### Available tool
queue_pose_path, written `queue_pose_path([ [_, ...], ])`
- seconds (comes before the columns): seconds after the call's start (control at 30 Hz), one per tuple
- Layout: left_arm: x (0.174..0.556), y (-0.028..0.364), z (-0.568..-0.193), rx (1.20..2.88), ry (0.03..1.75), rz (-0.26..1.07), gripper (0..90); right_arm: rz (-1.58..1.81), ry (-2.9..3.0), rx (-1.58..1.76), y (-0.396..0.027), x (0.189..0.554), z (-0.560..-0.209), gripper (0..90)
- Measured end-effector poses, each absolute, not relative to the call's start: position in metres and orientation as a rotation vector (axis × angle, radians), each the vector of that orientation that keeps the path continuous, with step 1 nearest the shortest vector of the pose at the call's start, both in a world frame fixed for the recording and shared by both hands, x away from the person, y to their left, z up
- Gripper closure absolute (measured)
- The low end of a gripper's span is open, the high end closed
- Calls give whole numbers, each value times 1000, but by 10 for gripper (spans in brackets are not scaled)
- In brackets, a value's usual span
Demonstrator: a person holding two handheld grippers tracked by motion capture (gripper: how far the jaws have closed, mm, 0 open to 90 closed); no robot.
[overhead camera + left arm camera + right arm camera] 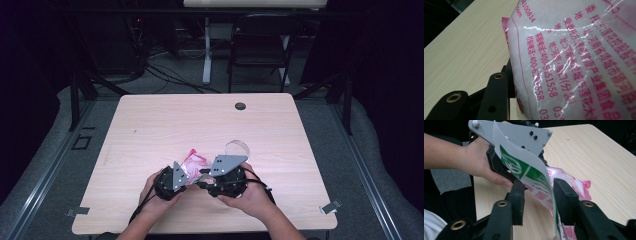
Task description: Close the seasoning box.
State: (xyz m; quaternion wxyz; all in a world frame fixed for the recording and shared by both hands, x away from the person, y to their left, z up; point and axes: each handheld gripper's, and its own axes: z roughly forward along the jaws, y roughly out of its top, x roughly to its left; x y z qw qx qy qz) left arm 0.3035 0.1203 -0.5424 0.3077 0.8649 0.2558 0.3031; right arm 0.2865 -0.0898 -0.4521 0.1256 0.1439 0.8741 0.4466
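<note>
A clear plastic bag with red print and white grains inside lies near the table's front edge between both hands. My left gripper grips it; in the left gripper view the bag presses against my one visible black finger, and the other finger is hidden behind it. My right gripper stands to the right of the bag. The bag's loose green-and-white top flap hangs between its jaws. The flap lies close to the right finger, with a gap to the left one. A hand holds the left gripper beyond it.
A clear round plastic piece lies just behind the right gripper. The wooden table has a dark grommet near its far edge. A black chair and cables stand on the floor beyond the table.
</note>
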Motion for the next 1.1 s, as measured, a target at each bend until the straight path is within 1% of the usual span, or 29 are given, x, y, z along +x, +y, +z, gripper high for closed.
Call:
queue_pose_path([
  [0.17, 303, 121, -542, 2278, 682, 799, 610, 1305, 2550, 432, -91, 287, -453, 737],
  [0.27, 303, 121, -541, 2282, 677, 789, 610, 1310, 2558, 438, -91, 287, -453, 829],
  [0.37, 302, 121, -541, 2266, 677, 798, 610, 1331, 2573, 458, -93, 289, -454, 877],
  [0.57, 301, 120, -539, 2250, 661, 804, 613, 1415, 2605, 590, -99, 295, -454, 898],
  [0.93, 298, 121, -536, 2236, 647, 820, 624, 1489, 2598, 762, -108, 305, -457, 900],
  [1.1, 296, 121, -534, 2233, 622, 862, 627, 1518, 2594, 796, -110, 308, -458, 900],
])
